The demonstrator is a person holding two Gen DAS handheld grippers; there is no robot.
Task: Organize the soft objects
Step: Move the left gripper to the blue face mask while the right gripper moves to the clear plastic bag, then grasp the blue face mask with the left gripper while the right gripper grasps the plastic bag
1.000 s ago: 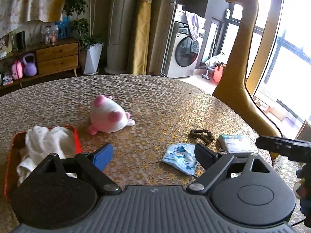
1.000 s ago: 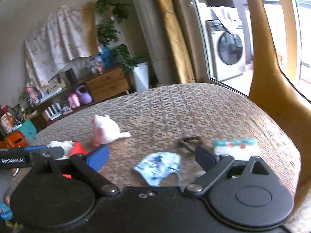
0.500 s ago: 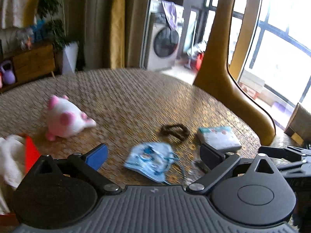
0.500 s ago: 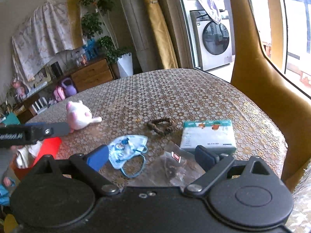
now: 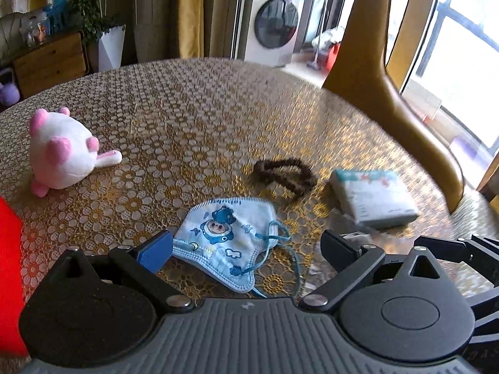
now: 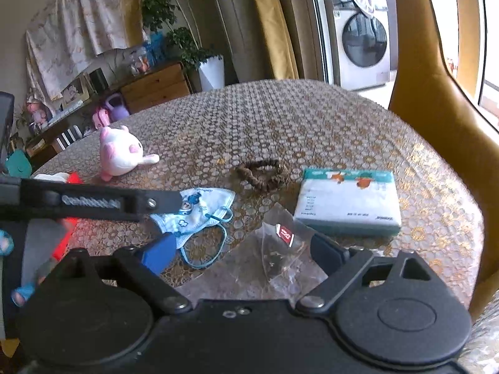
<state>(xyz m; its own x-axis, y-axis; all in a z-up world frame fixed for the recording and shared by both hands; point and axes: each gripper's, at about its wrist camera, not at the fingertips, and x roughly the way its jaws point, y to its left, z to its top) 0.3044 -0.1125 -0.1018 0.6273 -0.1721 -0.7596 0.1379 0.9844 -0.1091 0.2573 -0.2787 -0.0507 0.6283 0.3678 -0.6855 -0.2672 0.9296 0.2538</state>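
Note:
A light blue child's face mask lies on the gold patterned table, right between the fingers of my left gripper, which stands wide open above it without touching. My right gripper hangs over a clear plastic bag; its jaws are closing slightly, with the bag between them and the pads not pressing on it. A white and pink plush sits at the left. A brown scrunchie and a tissue pack lie behind the mask. The left gripper shows side-on over the mask.
A red tray with a white towel is at the table's left edge. A tall yellow-brown chair back rises behind the table on the right. A wooden sideboard and a washing machine stand beyond.
My left gripper has swung right and down, from the tray and plush to over the mask, and opened wider. My right gripper has sunk toward the plastic bag, which has come into view.

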